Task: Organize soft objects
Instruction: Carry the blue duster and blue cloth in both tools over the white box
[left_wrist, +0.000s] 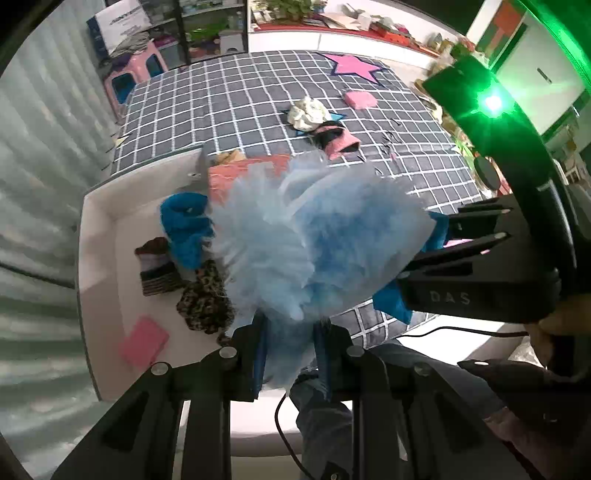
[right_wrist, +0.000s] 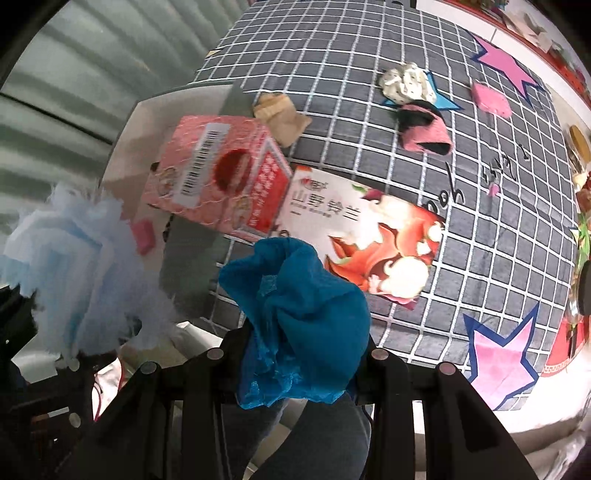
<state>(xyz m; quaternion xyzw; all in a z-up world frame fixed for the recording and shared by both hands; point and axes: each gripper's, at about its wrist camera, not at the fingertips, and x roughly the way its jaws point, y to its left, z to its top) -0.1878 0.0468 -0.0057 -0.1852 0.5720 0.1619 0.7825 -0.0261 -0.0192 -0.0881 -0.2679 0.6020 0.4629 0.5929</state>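
Pinching a fluffy light-blue puff (left_wrist: 295, 251), your left gripper (left_wrist: 291, 354) has its jaws clamped almost together on the base of it, and the fringe fans out over the near edge of the white tray (left_wrist: 99, 236). Your right gripper (right_wrist: 299, 354) is clenched on a teal cloth (right_wrist: 295, 306), which bulges between the fingers and hides the pads. You hold both bundles above the checked bedcover (right_wrist: 480, 221), the two close together.

Inside the tray you have a second teal cloth (left_wrist: 184, 229), a striped sock (left_wrist: 157, 271), a leopard-print piece (left_wrist: 205, 302) and a pink pad (left_wrist: 144, 341). A pink box (right_wrist: 218, 173) leans on the tray's far edge beside a flat printed packet (right_wrist: 362, 236). Farther off on the cover lie a white crumpled cloth (right_wrist: 406, 83), a pink-and-black sock (right_wrist: 424, 129), a beige sock (right_wrist: 279, 116) and another pink pad (right_wrist: 491, 98).
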